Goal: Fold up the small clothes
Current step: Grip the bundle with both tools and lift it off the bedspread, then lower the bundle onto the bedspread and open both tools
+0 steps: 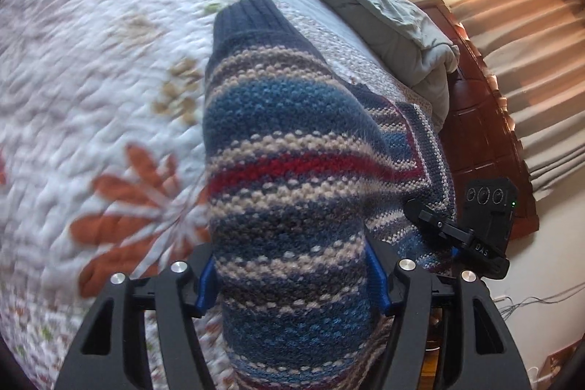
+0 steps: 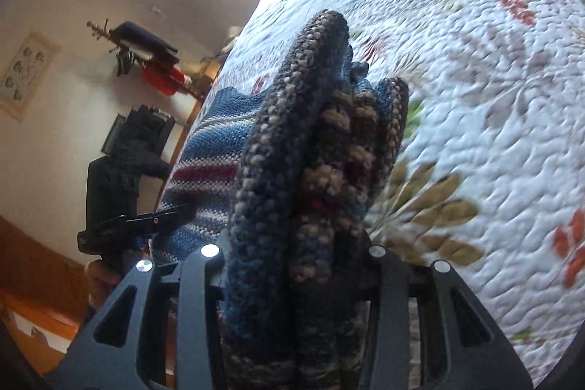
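a striped knit sweater (image 1: 289, 170) is held aloft over the floral quilted bedspread (image 1: 91, 97), clamped at two places: the left gripper (image 1: 292, 284) is closed on a wide bundle of knit between its blue pads (image 1: 206, 284), and the right gripper (image 2: 292, 280) is closed on several bunched layers. the navy ribbed cuff (image 1: 248, 17) hangs out toward the grey duvet (image 1: 384, 10) at the bed's far end. from here the thick bundle could slip from the pads, because the wool is bulky and springy; the layers could also be laid down crooked if the two grips are lowered unevenly, or dragged across the quilt.
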